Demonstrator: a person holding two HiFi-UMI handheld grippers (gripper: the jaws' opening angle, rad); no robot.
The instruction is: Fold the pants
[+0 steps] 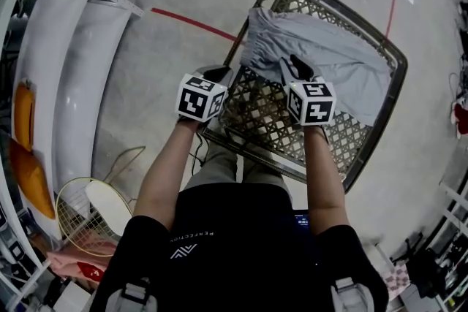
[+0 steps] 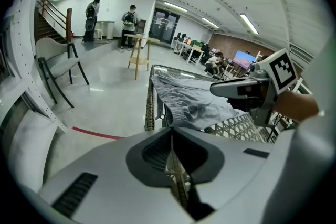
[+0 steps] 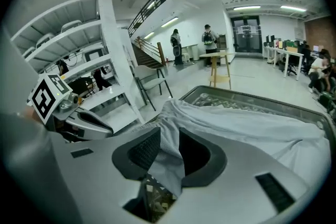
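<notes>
Both jaws of the right hand-held gripper point(image 3: 167, 153) pinch a fold of the grey pants point(image 1: 333, 55). That grip is plain only in its own view and hard to read from the head view. The pants lie crumpled over the 1 o'clock half of the lattice-topped bench point(image 1: 374, 134). The left hand-held gripper point(image 2: 172, 140) is pressed together on nothing, over the bench's rim at 9 o'clock of the pants. Only the gripper views show a wooden stool point(image 2: 138, 55) and distant people point(image 2: 129, 21). Only the head view shows a racket point(image 1: 73, 219) at 7 o'clock and the shirt print "PERFECTION", upside down.
</notes>
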